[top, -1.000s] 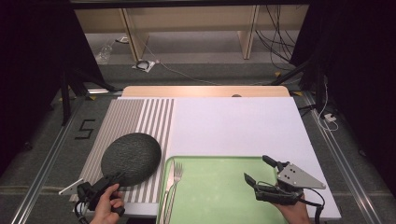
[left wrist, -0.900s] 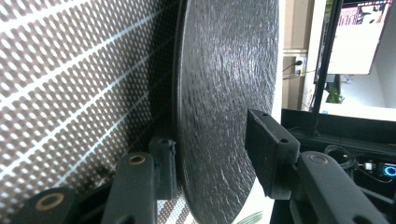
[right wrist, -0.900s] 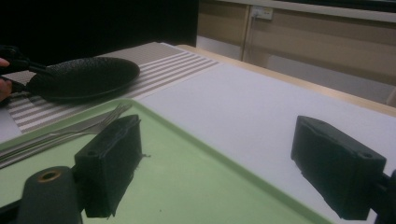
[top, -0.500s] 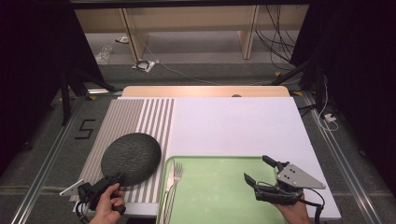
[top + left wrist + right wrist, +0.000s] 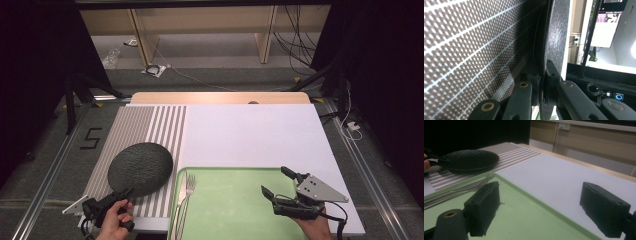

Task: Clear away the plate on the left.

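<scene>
While the left gripper pinches the near rim of the black plate in the high view, the plate sits over the striped mat, just left of the green tray; gripping the edge probably lets it be lifted or slid without a hand underneath. Two forks lie along the tray's left side. The right gripper hovers over the tray's right part, fingers wide apart and empty, likely waiting. Compared with half a second ago, plate and both grippers look unmoved.

From the left gripper view, both fingers are clamped tight on the plate's thin edge.

From the right gripper view, the fingers gape above the tray, plate beyond its far-left corner on the worktop.
</scene>
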The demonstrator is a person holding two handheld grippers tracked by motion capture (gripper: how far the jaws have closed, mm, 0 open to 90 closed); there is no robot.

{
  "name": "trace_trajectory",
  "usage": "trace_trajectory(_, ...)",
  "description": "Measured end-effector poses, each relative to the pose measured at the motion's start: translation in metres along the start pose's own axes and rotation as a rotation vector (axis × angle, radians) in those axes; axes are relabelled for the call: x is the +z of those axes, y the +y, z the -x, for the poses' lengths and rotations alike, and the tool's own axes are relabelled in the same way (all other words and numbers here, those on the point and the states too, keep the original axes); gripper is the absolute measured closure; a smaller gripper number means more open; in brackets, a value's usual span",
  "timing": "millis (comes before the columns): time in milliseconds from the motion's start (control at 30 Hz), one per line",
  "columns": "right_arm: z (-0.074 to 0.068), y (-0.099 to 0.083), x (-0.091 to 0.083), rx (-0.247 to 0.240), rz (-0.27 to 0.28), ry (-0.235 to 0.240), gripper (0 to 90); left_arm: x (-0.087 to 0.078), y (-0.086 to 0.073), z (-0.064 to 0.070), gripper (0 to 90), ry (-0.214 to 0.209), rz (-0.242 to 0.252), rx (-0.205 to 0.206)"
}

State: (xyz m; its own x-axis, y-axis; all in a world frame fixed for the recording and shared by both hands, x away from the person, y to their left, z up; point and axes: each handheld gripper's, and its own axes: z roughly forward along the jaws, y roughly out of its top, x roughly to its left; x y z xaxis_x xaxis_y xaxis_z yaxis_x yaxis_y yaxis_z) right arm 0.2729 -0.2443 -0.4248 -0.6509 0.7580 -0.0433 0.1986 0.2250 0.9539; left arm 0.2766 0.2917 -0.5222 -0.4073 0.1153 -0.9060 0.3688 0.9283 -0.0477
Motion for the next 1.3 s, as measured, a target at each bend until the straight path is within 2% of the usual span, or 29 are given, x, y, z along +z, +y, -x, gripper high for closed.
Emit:
trace_trajectory(233,0.000,0.000,0.000,-0.002,-0.001,0.003,17.2,0.000,0.000,0.001,85.6,-0.010,0.013,0.007)
trace_trajectory(433,0.000,0.000,0.000,-0.002,0.000,0.003,17.2,-0.001,0.000,0.004,85.6,-0.002,0.013,0.039)
trace_trajectory(533,0.000,0.000,0.000,-0.001,0.000,0.003,17.3,-0.001,0.001,0.004,85.6,-0.004,0.006,0.028)
trace_trajectory(633,0.000,0.000,0.000,-0.002,0.000,0.003,17.2,-0.001,-0.001,0.005,85.5,-0.005,-0.006,0.032)
trace_trajectory(733,0.000,0.000,0.000,-0.002,-0.001,0.005,17.2,0.001,-0.002,0.005,85.5,-0.018,-0.031,0.018)
trace_trajectory(1033,0.001,-0.001,0.001,0.000,0.000,0.004,17.3,0.001,-0.009,0.011,85.4,-0.046,-0.072,0.046)
trace_trajectory(1300,0.001,-0.001,0.001,0.002,0.001,0.004,17.2,0.001,-0.015,0.014,85.5,-0.071,-0.110,0.046)
